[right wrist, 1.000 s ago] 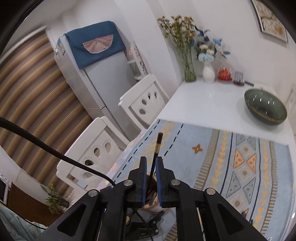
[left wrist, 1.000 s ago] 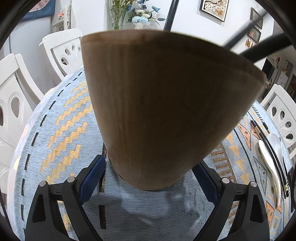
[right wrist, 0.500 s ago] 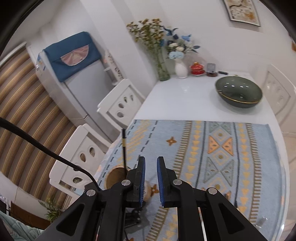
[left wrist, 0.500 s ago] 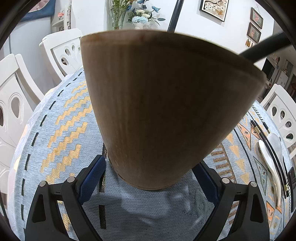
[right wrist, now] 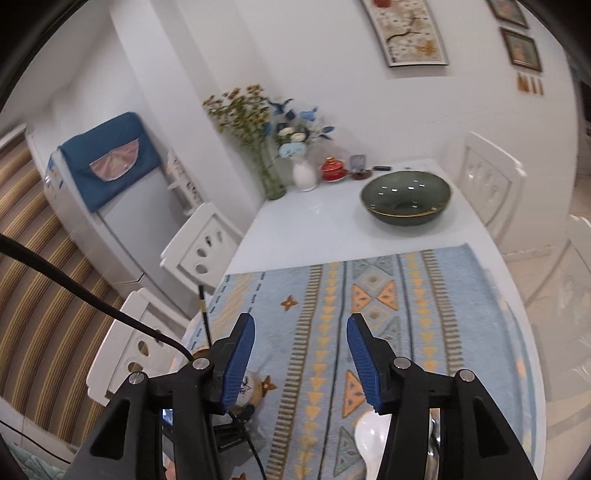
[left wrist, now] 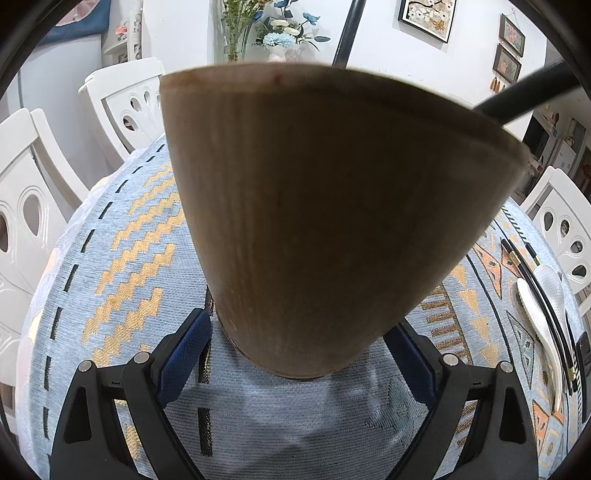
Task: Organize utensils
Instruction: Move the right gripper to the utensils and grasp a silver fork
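Observation:
A tan wooden utensil holder (left wrist: pixel 317 206) fills the left wrist view, standing on the blue patterned mat (left wrist: pixel 122 258). My left gripper (left wrist: pixel 301 321) is shut on its base, a blue pad on each side. One black chopstick (left wrist: pixel 347 33) rises from its rim; the same chopstick (right wrist: pixel 204 314) stands left of my right gripper (right wrist: pixel 301 319). That gripper's jaws have just been opening and stand open over the mat with nothing between them. White spoons (left wrist: pixel 543 325) and black chopsticks (left wrist: pixel 532 280) lie at the mat's right side. A white spoon (right wrist: pixel 369 435) shows under the right finger.
A dark green bowl (right wrist: pixel 406 197) sits on the white table (right wrist: pixel 314 225) beyond the mat, with flower vases (right wrist: pixel 304 173) and a red pot (right wrist: pixel 332 168) at the wall. White chairs (left wrist: pixel 122 103) ring the table. A black cable (right wrist: pixel 92 295) crosses at the left.
My right gripper let go of the black chopstick, swung right away from the holder, and its jaws opened. The chopstick now stands in the holder. The left gripper and holder stayed still.

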`<control>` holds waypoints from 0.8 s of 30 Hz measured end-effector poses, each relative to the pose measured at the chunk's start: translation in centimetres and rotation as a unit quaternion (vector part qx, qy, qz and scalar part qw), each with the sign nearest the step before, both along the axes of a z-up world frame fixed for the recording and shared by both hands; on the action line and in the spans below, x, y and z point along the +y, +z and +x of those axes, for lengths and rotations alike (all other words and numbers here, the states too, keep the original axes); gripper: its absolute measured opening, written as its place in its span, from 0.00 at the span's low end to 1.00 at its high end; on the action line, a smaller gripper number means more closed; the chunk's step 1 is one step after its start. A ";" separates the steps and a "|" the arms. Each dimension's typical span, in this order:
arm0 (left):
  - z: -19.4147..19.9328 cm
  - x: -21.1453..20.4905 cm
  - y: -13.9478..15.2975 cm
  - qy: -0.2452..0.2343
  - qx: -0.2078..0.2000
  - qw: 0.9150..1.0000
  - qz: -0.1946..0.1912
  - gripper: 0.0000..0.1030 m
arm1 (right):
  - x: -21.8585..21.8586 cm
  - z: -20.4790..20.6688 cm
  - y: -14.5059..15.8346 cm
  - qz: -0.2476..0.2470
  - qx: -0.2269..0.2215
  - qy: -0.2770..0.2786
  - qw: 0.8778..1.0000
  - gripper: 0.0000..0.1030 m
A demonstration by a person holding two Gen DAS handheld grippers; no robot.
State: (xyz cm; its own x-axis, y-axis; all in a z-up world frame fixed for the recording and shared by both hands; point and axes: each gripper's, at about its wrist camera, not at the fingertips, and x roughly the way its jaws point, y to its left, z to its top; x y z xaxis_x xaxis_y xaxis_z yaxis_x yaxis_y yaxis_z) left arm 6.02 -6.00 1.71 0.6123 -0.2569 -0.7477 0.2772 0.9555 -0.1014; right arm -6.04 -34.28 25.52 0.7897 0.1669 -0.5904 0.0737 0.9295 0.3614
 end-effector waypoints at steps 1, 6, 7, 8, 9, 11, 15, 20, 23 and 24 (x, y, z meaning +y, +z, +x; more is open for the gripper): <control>0.0 0.0 0.0 0.000 0.000 1.000 0.000 0.92 | -0.4 -0.3 -0.2 -0.001 0.006 -0.008 1.000 0.49; 0.0 0.0 0.0 0.000 0.000 1.000 0.000 0.92 | -2.3 -1.1 -2.2 -0.017 0.048 -0.057 0.997 0.49; 0.0 0.0 0.0 0.000 0.000 1.000 0.000 0.92 | -2.8 -1.1 -2.9 -0.026 0.063 -0.069 0.995 0.49; 0.0 0.0 0.0 0.000 0.000 1.000 0.000 0.93 | -3.3 -1.2 -3.5 -0.034 0.077 -0.080 0.993 0.49; 0.0 0.0 0.0 0.000 0.000 1.000 0.000 0.93 | -3.9 -1.2 -4.3 -0.040 0.093 -0.090 0.991 0.49; 0.0 0.0 0.0 0.000 0.000 1.000 0.000 0.93 | -5.3 -1.3 -5.9 -0.047 0.126 -0.113 0.984 0.49; 0.0 0.0 0.0 0.000 0.000 1.000 0.000 0.93 | -8.9 -0.9 -10.5 -0.042 0.218 -0.168 0.960 0.49; 0.0 0.0 0.0 0.000 0.000 1.000 0.000 0.93 | -13.6 -1.5 -18.9 0.067 0.339 -0.198 0.917 0.33; 0.0 0.0 0.0 0.000 0.000 1.000 0.000 0.93 | -14.4 -2.3 -21.2 0.099 0.360 -0.202 0.905 0.28; 0.0 -0.1 0.0 0.000 0.001 1.000 0.001 0.93 | -14.5 -2.5 -21.5 0.100 0.364 -0.203 0.904 0.27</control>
State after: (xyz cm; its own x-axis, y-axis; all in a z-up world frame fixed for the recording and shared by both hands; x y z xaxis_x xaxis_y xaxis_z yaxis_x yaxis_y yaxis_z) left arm 6.00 -6.07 1.69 0.6109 -0.2557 -0.7493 0.2768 0.9557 -0.1004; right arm -8.59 -48.82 3.99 0.2253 0.1118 -0.9678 0.6797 0.6936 0.2384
